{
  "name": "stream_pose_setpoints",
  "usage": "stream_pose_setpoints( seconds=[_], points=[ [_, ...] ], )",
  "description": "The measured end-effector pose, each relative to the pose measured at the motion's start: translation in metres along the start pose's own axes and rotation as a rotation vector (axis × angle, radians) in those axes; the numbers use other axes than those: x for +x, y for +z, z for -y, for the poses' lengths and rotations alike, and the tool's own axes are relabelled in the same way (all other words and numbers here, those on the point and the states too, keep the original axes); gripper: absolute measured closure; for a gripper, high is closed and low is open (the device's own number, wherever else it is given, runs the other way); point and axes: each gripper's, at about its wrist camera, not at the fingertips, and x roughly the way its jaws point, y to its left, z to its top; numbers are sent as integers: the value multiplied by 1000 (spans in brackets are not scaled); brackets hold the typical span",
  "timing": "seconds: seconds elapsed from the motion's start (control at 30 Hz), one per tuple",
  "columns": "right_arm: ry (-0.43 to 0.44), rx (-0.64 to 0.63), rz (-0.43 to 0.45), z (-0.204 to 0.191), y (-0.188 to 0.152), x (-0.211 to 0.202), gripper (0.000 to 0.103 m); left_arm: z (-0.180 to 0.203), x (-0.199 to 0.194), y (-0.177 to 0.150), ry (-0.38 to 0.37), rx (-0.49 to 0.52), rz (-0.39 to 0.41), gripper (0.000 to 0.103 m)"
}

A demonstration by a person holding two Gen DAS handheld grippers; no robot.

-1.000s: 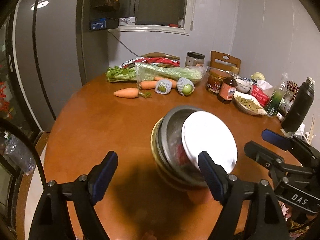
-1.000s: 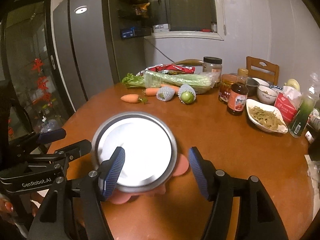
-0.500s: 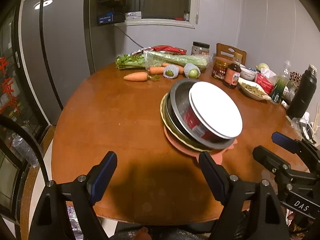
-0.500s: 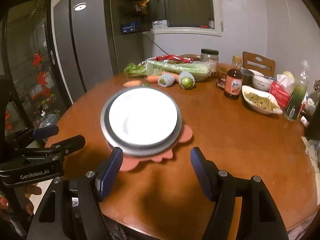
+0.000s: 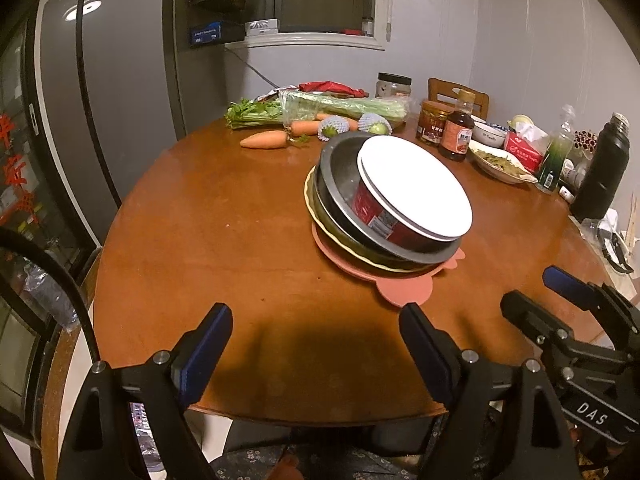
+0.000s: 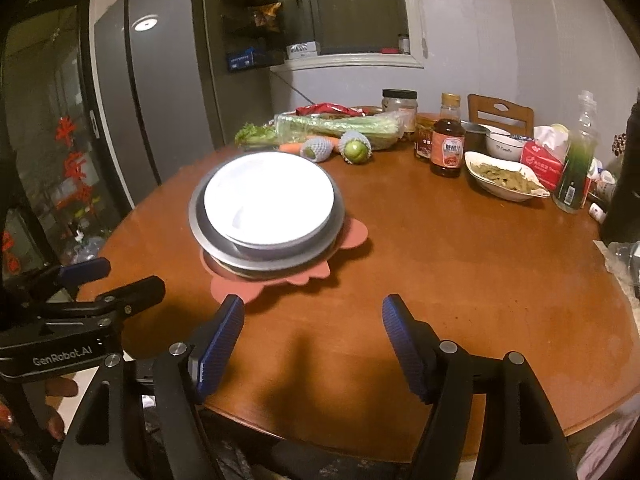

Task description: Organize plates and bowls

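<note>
A stack of dishes stands on the round wooden table (image 5: 200, 220). A pink flower-shaped plate (image 5: 400, 292) lies at the bottom, with a yellow-rimmed plate (image 5: 310, 200) and a metal bowl (image 5: 340, 168) on it. A red-sided bowl with a white inside (image 5: 412, 188) sits tilted on top. My left gripper (image 5: 316, 320) is open over the near table edge, short of the stack. My right gripper (image 6: 314, 308) is opening, with nothing between its fingers. It hovers just in front of the pink plate (image 6: 236, 292) and the white bowl (image 6: 268, 200).
Carrots (image 5: 264, 140), bagged celery (image 5: 340, 104) and netted fruit (image 6: 356, 150) lie at the far side. A sauce bottle (image 6: 447, 140), a dish of food (image 6: 504, 176), a green bottle (image 6: 576, 168) and a black flask (image 5: 600, 172) crowd the right. A grey fridge (image 5: 112, 80) stands to the left.
Both grippers have drawn back from the stack toward the near table edge, so the stack now sits farther ahead. The right jaws stand a little wider.
</note>
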Motion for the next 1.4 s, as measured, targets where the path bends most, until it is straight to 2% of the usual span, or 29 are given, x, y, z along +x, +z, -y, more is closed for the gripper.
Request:
stream_pose_setpoints(
  seconds=[0.57,1.4],
  points=[
    [-10,0,-64,0,-6,17,27,-2,16,-5,-8,-5,-52,18],
    [-43,-2,-66,0,-3,10,27,-3,14,-5,3,1,-50,18]
  ],
)
